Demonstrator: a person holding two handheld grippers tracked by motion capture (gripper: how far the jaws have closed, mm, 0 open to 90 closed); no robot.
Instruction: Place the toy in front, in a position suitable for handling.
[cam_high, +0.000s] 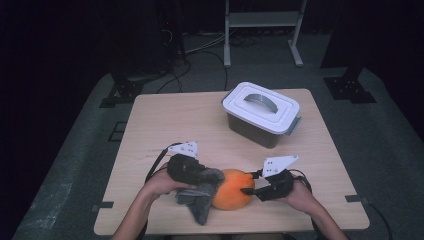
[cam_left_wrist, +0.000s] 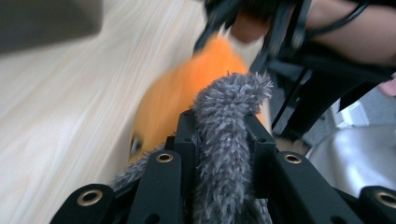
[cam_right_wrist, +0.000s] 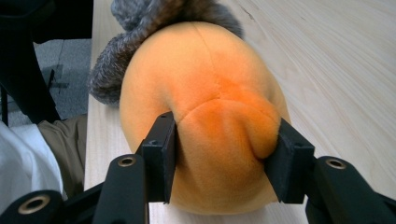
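Note:
An orange plush toy (cam_high: 232, 189) lies near the front edge of the wooden table (cam_high: 165, 120), with a grey fuzzy cloth (cam_high: 200, 206) against its left side. My left gripper (cam_high: 212, 176) is shut on the cloth. In the left gripper view a tuft of the cloth (cam_left_wrist: 229, 116) stands between the jaws of the left gripper (cam_left_wrist: 224, 128), with the blurred orange toy (cam_left_wrist: 187, 93) just beyond. From the right, my right gripper (cam_high: 248, 183) is shut on the toy. In the right gripper view the pads of the right gripper (cam_right_wrist: 226, 140) press into a bulge of the orange plush (cam_right_wrist: 205, 79).
A closed grey box with a white handled lid (cam_high: 261, 114) stands at the back right of the table. The person's forearms come in over the front edge. Beyond the table are a dark floor, cables and metal stand legs (cam_high: 262, 30).

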